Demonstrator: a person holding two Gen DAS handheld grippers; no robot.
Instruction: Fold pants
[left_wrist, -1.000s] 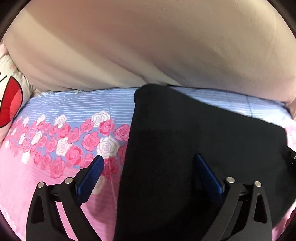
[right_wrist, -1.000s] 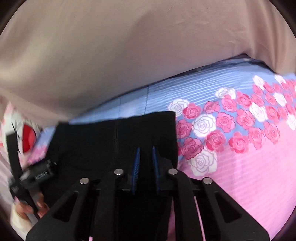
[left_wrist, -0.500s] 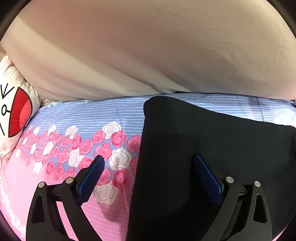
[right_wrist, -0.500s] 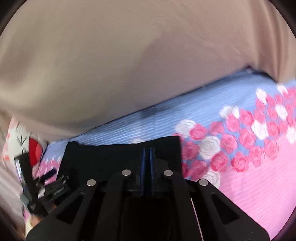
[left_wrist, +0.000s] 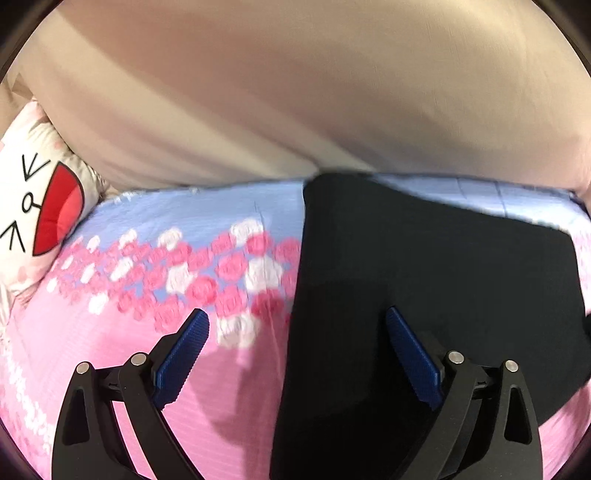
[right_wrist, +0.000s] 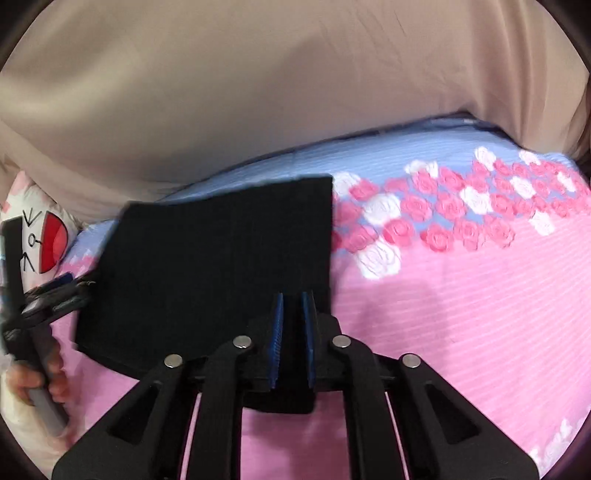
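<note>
The black pants (left_wrist: 424, 295) lie folded into a flat rectangle on the pink and blue rose-print bed sheet (left_wrist: 147, 332). In the left wrist view my left gripper (left_wrist: 295, 325) is open and empty, its jaws wide apart over the pants' left edge. In the right wrist view my right gripper (right_wrist: 292, 306) is shut on the near right edge of the pants (right_wrist: 221, 258), black cloth pinched between the blue pads. The left gripper (right_wrist: 48, 299) also shows there, beside the pants' left edge, held by a hand.
A beige curtain or sheet (left_wrist: 295, 92) hangs behind the bed. A white cushion with a red cartoon mouth (left_wrist: 37, 206) lies at the bed's far left. Bare sheet (right_wrist: 461, 314) lies right of the pants.
The right gripper closed tight on the pants' edge and drew back, with more sheet showing at its right. The left gripper stayed open and pulled back a little, with more cushion in view.
</note>
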